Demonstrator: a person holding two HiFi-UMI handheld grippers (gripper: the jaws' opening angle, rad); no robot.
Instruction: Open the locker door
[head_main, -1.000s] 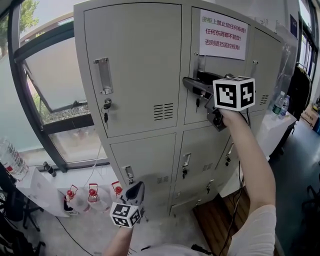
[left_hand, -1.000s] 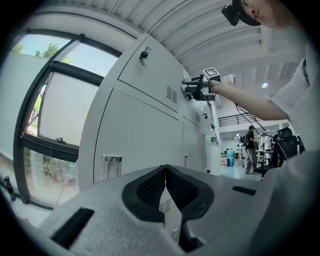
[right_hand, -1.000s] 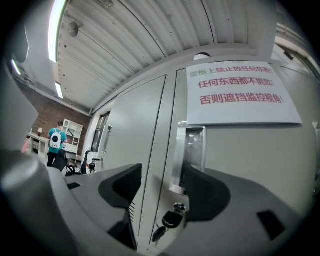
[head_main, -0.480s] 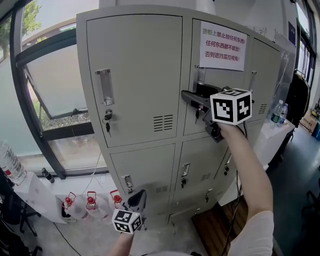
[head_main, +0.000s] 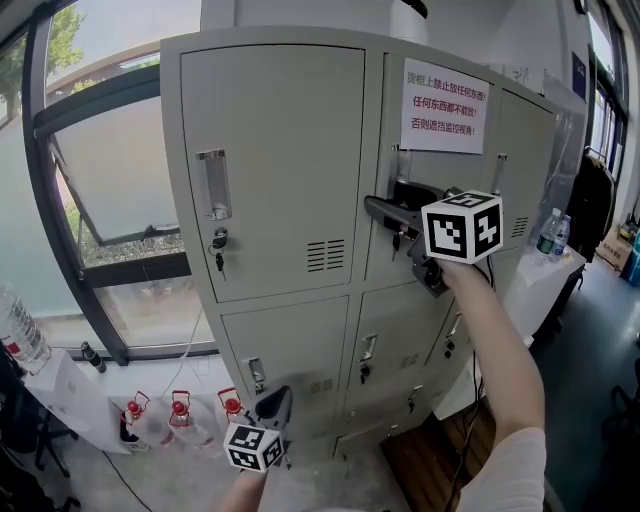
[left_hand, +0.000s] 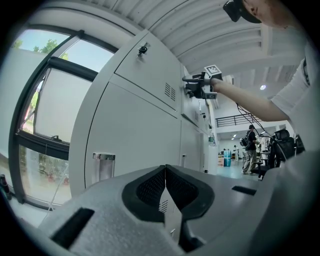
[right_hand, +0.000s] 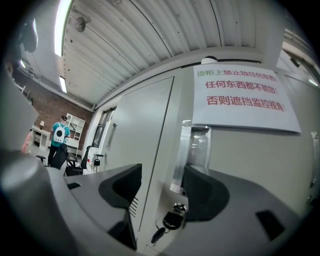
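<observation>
**A:** What am I looking at here, biggest thing first?

**B:** A grey locker cabinet (head_main: 290, 300) is standing beside a big window (head_main: 110, 170). The locker door (head_main: 440, 170) is sitting in the top row, middle column, wearing a white sign (head_main: 446, 106) with red print. It's looking flush with its neighbours, so shut as far as I can see.

**A:** And the tools?

**B:** The right tool (head_main: 385, 212) is being held up right at that door's handle area. Its jaws are standing well apart and aren't gripping anything. In the right gripper view the shiny handle (right_hand: 192, 150) and the key (right_hand: 167, 222) hanging in the lock are showing in the gap between them. Can't tell if either jaw is touching the door.

**A:** Left one?

**B:** The left tool (head_main: 272, 400) is hanging low, down by the bottom row of lockers, pointing up. Its jaws are pressing together with nothing in them.
</observation>
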